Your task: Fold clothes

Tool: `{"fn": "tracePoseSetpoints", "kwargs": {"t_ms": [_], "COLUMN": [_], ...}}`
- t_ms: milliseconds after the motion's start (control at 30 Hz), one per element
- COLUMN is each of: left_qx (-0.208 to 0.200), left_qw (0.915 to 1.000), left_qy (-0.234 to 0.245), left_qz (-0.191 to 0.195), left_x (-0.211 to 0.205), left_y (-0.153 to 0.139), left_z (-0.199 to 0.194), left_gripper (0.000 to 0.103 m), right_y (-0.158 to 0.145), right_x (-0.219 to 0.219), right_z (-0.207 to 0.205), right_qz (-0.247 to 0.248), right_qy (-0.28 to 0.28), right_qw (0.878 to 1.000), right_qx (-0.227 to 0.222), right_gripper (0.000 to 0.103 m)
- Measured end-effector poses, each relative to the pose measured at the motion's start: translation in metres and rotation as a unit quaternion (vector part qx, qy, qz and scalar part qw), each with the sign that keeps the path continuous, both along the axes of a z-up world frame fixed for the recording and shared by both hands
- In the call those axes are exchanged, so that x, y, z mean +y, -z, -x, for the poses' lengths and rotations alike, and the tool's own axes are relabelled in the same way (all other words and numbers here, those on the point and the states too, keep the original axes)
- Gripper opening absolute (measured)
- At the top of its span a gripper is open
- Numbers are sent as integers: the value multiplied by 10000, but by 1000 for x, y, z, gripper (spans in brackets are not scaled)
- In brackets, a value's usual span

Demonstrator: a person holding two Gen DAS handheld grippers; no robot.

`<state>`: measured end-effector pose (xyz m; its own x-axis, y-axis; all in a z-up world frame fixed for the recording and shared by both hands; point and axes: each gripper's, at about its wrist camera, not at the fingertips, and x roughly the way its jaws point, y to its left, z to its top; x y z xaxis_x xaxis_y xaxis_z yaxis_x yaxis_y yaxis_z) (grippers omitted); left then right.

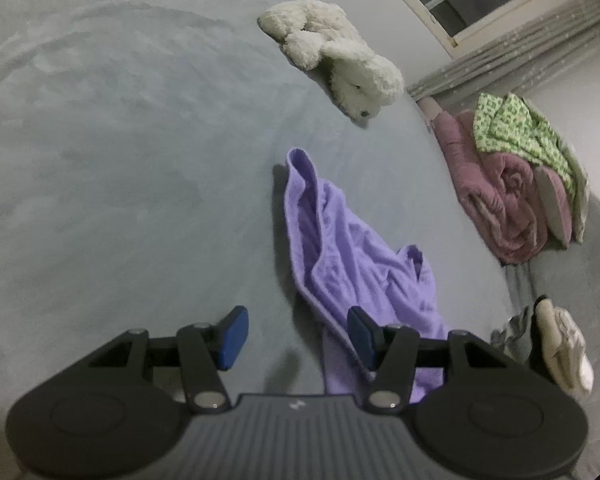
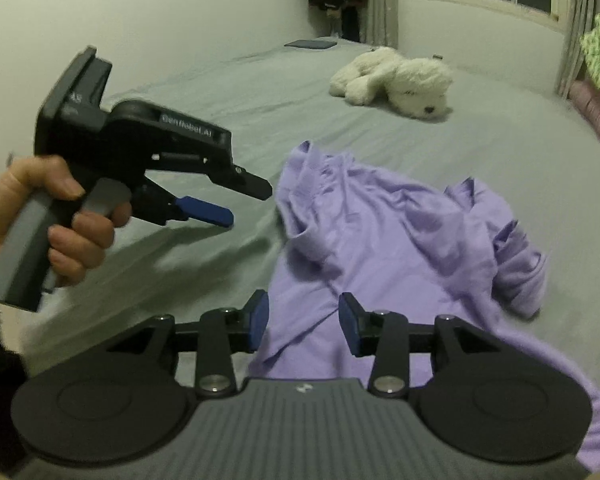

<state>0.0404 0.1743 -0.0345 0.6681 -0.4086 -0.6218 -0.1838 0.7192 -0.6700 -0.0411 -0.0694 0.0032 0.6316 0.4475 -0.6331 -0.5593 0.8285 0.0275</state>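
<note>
A grey-sheeted bed [image 1: 120, 160] is filling both views. A crumpled lilac garment [image 2: 380, 240] is lying on it, centre to 3 o'clock in the right wrist view. A rolled mauve blanket [image 1: 508, 200] under green patterned cloth [image 1: 516, 128] is sitting at 3 o'clock in the left view, a white plush dog [image 2: 396, 80] at 1 o'clock. The left hand [image 2: 40, 216] is gripping the left claw [image 1: 296, 334], gaping and empty beside the garment's edge. The right claw [image 2: 304, 322] is hovering wide apart over the cloth, holding nothing.

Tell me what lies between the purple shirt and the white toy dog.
Only bare grey bedsheet lies between the purple shirt and the toy dog, seen in both views.
</note>
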Motion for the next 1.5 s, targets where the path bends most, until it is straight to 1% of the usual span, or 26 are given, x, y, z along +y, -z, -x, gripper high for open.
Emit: {"fn": "tracePoseSetpoints", "kwargs": {"t_ms": [67, 167, 200, 233, 267, 333, 367, 400, 433, 467, 500, 533, 600, 700, 833, 933, 1100, 1233, 1367, 1433, 1500], "left_qx": [23, 139, 173, 193, 203, 181, 168, 157, 147, 141, 129, 108, 64, -6, 11, 118, 139, 123, 119, 98, 77], "left_qw": [9999, 9986, 9981, 9980, 9980, 9982, 9983, 9984, 9984, 9984, 9985, 9987, 9994, 9999, 10000, 9999, 9999, 9999, 9997, 9996, 9995], "left_qy": [-6, -37, -59, -92, -122, -178, -200, -210, -217, -223, -217, -191, -140, -80, -61, -3, -47, -97, -191, -255, -291], "left_qz": [162, 509, 583, 598, 592, 537, 515, 507, 504, 508, 495, 452, 310, 100, 61, 47, 25, 31, -44, -10, -77], "left_x": [-1, -3, -4, -5, -6, -7, -7, -6, -6, -5, -4, -3, 0, 6, 19, 27, 42, 57, 73, 83, 91], "left_y": [3, 12, 14, 16, 17, 17, 16, 16, 16, 15, 15, 13, 10, 4, 2, 2, -1, -2, -4, -4, -6], "left_z": [-6, -14, -16, -18, -20, -22, -23, -24, -24, -24, -24, -24, -22, -18, -17, -18, -17, -15, -12, -9, -6], "left_gripper": [55, 54, 51, 46, 43, 30, 25, 15, 6, 4, 4, 4, 3, 3, 2, 2, 2, 1, 1, 1, 1], "right_y": [4, 11, 14, 16, 17, 20, 21, 21, 22, 22, 22, 21, 18, 12, 5, 5, 6, 1, -2, -3, -3], "right_x": [6, 13, 14, 15, 16, 18, 20, 21, 23, 25, 27, 29, 36, 52, 75, 97, 121, 129, 141, 147, 153], "right_z": [-4, -14, -17, -20, -23, -26, -28, -28, -28, -28, -28, -27, -22, -12, 0, 6, 5, -1, -4, -4, -5], "right_qz": [125, 190, 183, 176, 162, 130, 112, 86, 53, 14, -29, -78, -156, -215, -271, -164, -110, -256, -397, -449, -488], "right_qy": [1, 55, 92, 128, 159, 187, 201, 217, 217, 204, 190, 170, 83, -215, -609, -871, -980, -1037, -1136, -1184, -1245], "right_qw": [9998, 9997, 9997, 9997, 9997, 9997, 9996, 9996, 9997, 9998, 9998, 9998, 9998, 9995, 9977, 9960, 9950, 9939, 9922, 9913, 9903], "right_qx": [-136, -165, -145, -136, -134, -129, -132, -140, -123, -74, -34, -22, -18, 58, 147, 133, 182, 268, 337, 357, 372], "right_gripper": [43, 43, 43, 43, 43, 43, 43, 37, 23, 15, 12, 11, 7, 3, 3, 3, 3, 3, 3, 3, 3]}}
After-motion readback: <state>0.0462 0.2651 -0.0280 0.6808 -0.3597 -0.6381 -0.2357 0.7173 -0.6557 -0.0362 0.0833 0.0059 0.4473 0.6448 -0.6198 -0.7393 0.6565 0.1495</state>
